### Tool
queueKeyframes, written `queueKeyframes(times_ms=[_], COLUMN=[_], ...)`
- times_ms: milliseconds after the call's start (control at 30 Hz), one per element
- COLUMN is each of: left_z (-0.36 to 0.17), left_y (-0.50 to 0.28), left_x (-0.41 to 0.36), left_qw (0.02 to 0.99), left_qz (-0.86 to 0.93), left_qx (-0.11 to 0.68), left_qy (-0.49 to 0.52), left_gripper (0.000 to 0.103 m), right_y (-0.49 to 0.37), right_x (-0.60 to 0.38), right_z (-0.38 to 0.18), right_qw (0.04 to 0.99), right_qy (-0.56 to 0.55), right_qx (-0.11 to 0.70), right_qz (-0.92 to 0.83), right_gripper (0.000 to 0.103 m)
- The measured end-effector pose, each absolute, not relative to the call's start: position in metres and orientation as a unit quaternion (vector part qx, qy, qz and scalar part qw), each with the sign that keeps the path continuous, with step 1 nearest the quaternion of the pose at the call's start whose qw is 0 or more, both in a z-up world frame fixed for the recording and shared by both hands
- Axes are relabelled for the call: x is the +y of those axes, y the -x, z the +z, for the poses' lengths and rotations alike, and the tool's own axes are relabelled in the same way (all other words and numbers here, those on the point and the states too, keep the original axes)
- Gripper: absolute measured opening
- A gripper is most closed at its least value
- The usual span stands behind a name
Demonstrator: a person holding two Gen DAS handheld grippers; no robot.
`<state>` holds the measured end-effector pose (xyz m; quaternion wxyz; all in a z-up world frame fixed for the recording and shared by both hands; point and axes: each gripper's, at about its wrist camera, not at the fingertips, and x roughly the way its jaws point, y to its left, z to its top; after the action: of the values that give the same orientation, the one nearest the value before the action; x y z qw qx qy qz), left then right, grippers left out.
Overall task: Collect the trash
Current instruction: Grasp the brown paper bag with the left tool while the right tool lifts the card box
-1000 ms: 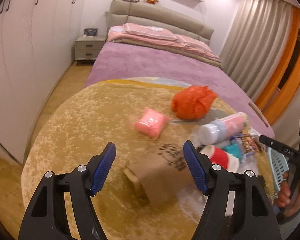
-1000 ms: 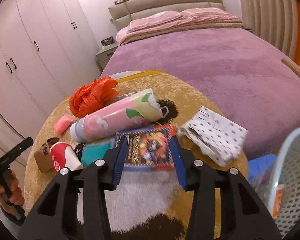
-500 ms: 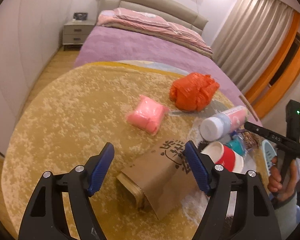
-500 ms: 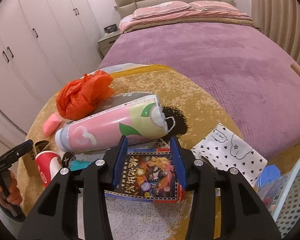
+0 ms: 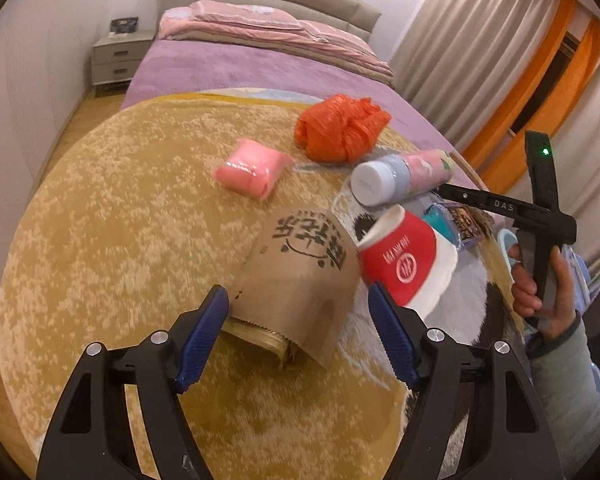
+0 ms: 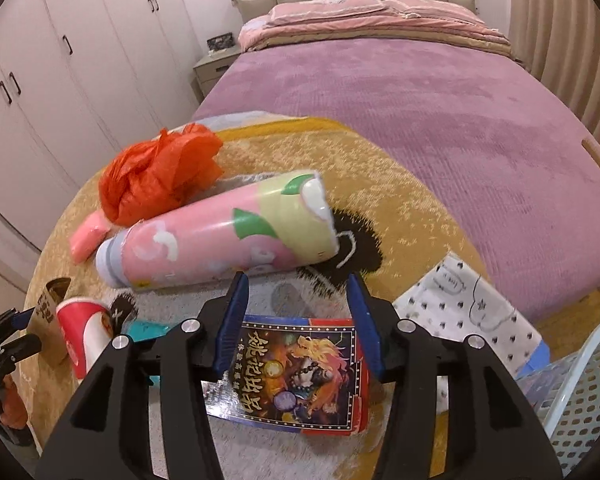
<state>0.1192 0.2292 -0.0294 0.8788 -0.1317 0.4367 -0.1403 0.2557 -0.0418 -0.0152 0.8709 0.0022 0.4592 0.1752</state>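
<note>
Rug (image 5: 100, 240), round and golden, carries all the litter, and a white perforated basket (image 6: 580, 392) stands at its near right edge, seemingly the place for the trash. Largest of the pieces is the pink bottle (image 6: 220, 236), lying on its side with its long axis running left to right across the right wrist view, cap to the left. Beyond its cap end sits a crumpled orange bag (image 6: 160, 176), with a small pink packet (image 5: 252, 168) to the left of that.

Nearer, the brown paper bag (image 5: 300, 272) lies flat, its long axis running away from the left gripper (image 5: 298, 320), its near, open end already between the blue fingers (image 5: 204, 332). Those fingers stand wide and neither pad clearly presses the paper; the left one is at the bag's edge, the right one a little clear of it. A red and white paper cup (image 5: 408, 264) lies just right of the bag, close to the right finger, so a closing squeeze would probably need to stay off it.

The right gripper (image 6: 296, 328) hangs over the colourful snack wrapper (image 6: 296, 376), which lies flat directly beneath and between its fingers. Its jaws have just been opening and stand at a middling gap, roughly as wide as the wrapper, not gripping it. A dotted white bag (image 6: 472, 312) lies to the right, beside the basket.
</note>
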Motion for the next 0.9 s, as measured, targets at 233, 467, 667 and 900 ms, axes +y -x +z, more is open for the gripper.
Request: queueKeyframes(times_ms=[233, 467, 667, 900], left_z=[-0.027, -0.033, -0.043, -0.043], left_y=[-0.111, -0.116, -0.123, -0.124], left_x=[0.226, 0.221, 0.213, 0.202], left_qw=[0.880, 0.883, 0.884, 0.890], left_qz=[-0.147, -0.123, -0.101, -0.077], left_qx=[0.434, 0.437, 0.443, 0.441], left_qy=[0.126, 0.119, 0.109, 0.088], left_gripper=[0.072, 0.079, 0.079, 0.052], right_y=[-0.221, -0.171, -0.133, -0.121], right_x=[-0.043, -0.047, -0.032, -0.021], right_z=[-0.017, -0.022, -0.032, -0.036], right_qw=[0.862, 0.852, 0.836, 0.857], right_qy=[0.007, 0.009, 0.032, 0.033], right_qx=[0.472, 0.475, 0.476, 0.457], right_qz=[0.184, 0.221, 0.272, 0.236], right_gripper=[0.048, 0.064, 0.071, 0.083])
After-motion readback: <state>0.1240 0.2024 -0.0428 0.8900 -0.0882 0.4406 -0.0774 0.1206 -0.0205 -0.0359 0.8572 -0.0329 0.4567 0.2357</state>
